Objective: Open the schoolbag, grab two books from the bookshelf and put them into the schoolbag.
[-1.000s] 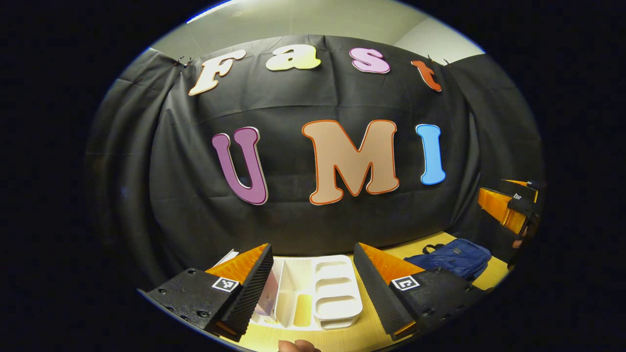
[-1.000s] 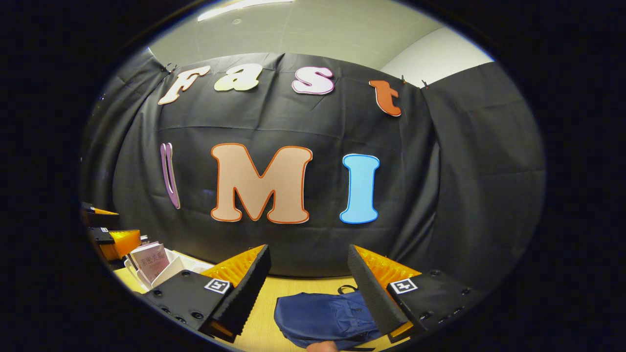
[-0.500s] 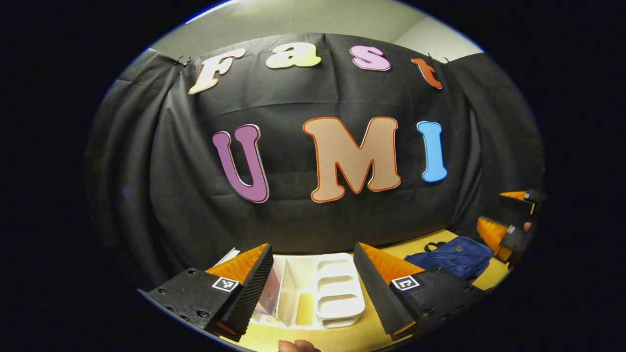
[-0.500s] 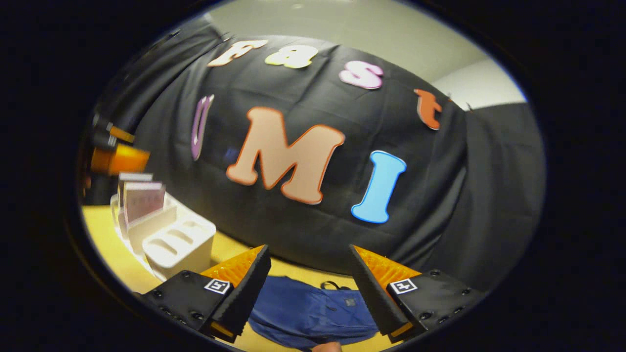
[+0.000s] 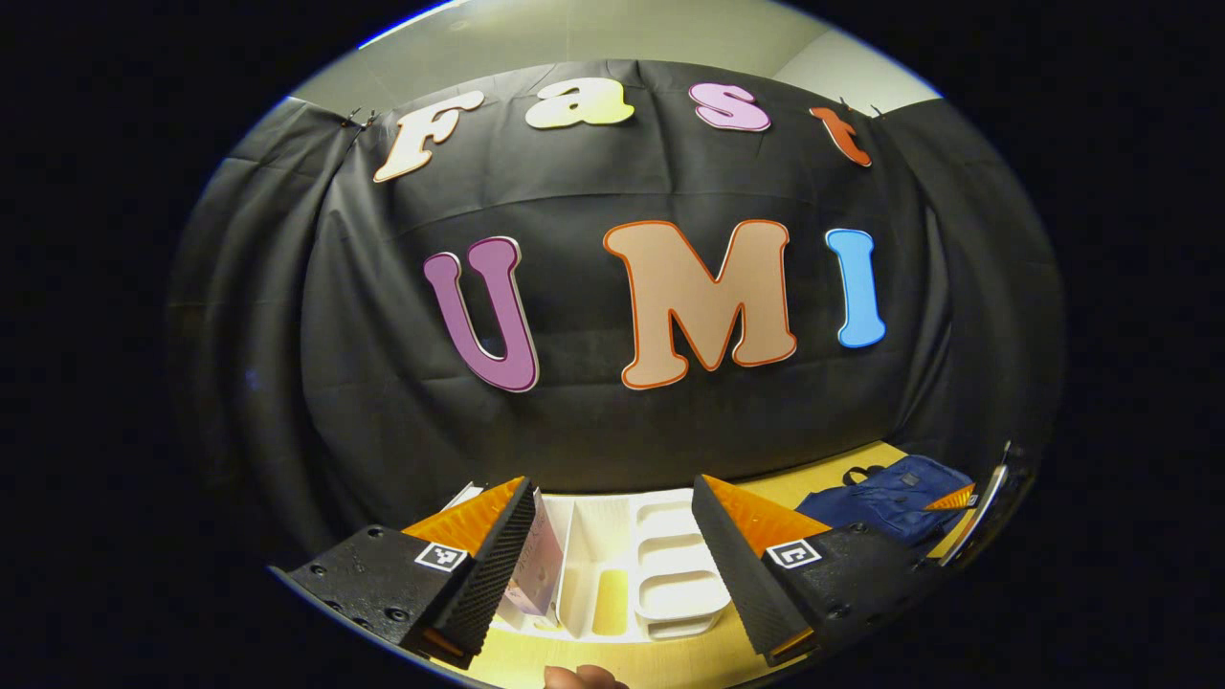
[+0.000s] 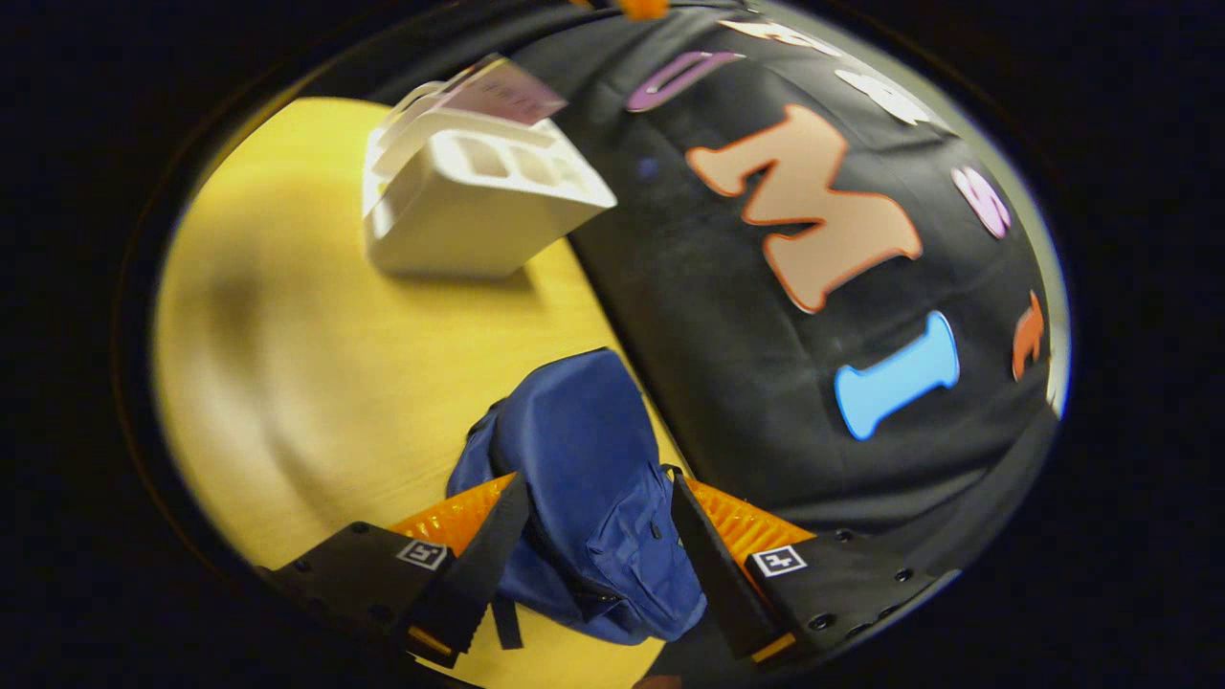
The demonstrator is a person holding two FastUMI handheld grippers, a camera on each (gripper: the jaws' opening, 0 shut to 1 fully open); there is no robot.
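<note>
While the schoolbag (image 6: 574,498) lies flat and apparently zipped on the yellow table (image 6: 287,364), the opening step is judged to be in hand. The right gripper (image 6: 598,574) is held tilted over the bag with its jaws spread wide, one finger to each side of the blue fabric, and nothing is gripped by it; whether the fingers touch the cloth cannot be told. The left gripper (image 5: 612,565) is held level in front of the white bookshelf (image 5: 660,565), its jaws equally wide apart and empty. A book (image 5: 538,565) with a pale purple cover is seen standing in a slot of the shelf, just beside the left-hand finger. For the next move, the zipper pull would have to be found and pinched, and it cannot be picked out on the bag from here. The black strap (image 6: 505,622) trailing near the right gripper's fingers could be caught by mistake. Bag and shelf are set well apart on the table, with the black cloth wall (image 5: 593,431) close behind both.
</note>
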